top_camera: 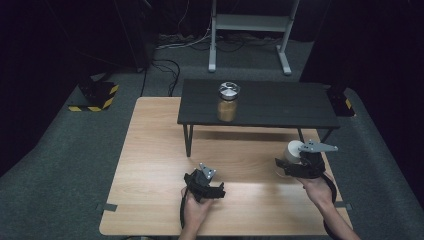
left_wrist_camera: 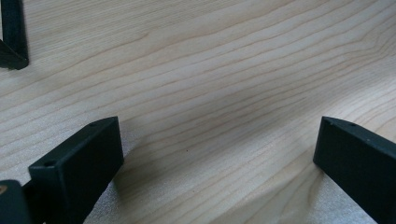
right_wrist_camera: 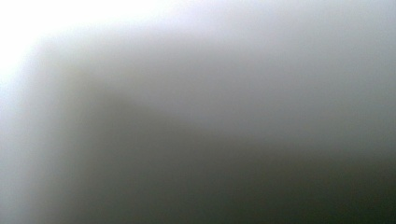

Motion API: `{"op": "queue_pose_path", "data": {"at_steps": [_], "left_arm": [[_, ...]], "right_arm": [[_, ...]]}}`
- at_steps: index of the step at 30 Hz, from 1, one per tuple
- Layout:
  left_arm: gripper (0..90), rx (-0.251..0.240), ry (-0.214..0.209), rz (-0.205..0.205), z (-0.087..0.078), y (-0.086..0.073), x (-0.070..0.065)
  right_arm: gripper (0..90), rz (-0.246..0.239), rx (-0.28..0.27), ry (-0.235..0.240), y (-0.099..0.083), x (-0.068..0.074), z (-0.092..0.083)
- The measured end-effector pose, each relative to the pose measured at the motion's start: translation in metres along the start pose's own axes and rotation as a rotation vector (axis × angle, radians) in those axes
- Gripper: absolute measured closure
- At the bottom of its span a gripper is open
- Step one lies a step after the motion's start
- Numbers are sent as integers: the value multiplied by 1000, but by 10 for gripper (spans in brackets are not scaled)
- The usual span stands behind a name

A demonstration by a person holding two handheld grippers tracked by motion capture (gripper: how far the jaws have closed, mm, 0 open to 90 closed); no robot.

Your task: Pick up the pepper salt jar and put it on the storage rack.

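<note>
Left gripper [top_camera: 204, 184]: held low over the wooden table [top_camera: 150, 165] near its front edge, in the person's left hand [top_camera: 195, 210]; the grey three-cornered plate sits on top.
Left jaws: spread wide in the left gripper view, with bare wood grain between them and nothing held.
Right gripper [top_camera: 300, 162]: held over the right side of the table in the person's right hand [top_camera: 317, 190], its grey plate level on top.
Right jaws: cannot tell whether they are open or closed; the right gripper view is a grey blur, bright at its upper left corner.
White object [top_camera: 293, 151]: a pale, rounded thing right at the front of the right gripper, touching or nearly touching it; its exact kind is too small to make out.
Black shelf [top_camera: 260, 105]: a low dark stand on thin legs across the far half of the table.
Glass jar [top_camera: 228, 102]: upright on the shelf's left part, silver lid on top, amber-brown contents inside, well apart from both grippers.
Shelf leg [left_wrist_camera: 13, 35]: a dark upright at the upper left of the left gripper view.
</note>
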State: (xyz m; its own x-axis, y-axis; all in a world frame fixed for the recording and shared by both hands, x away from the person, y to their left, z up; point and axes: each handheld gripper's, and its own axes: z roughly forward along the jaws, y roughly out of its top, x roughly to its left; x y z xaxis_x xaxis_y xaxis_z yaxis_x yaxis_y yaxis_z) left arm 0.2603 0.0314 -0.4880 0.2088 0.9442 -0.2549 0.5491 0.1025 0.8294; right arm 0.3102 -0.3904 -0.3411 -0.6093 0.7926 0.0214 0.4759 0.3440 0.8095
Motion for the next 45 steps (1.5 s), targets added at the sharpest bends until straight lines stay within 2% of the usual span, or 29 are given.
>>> {"op": "queue_pose_path", "data": {"at_steps": [7, 20, 28, 45], "left_arm": [[16, 1, 1, 1, 0, 0, 0], [16, 1, 1, 1, 0, 0, 0], [16, 1, 1, 1, 0, 0, 0], [16, 1, 1, 1, 0, 0, 0]], "right_arm": [[305, -18, -6, 21, 15, -2, -8], [305, -19, 0, 53, 41, -8, -24], [305, -54, 0, 62, 64, -8, -39], [305, -83, 7, 93, 97, -11, -49]]}}
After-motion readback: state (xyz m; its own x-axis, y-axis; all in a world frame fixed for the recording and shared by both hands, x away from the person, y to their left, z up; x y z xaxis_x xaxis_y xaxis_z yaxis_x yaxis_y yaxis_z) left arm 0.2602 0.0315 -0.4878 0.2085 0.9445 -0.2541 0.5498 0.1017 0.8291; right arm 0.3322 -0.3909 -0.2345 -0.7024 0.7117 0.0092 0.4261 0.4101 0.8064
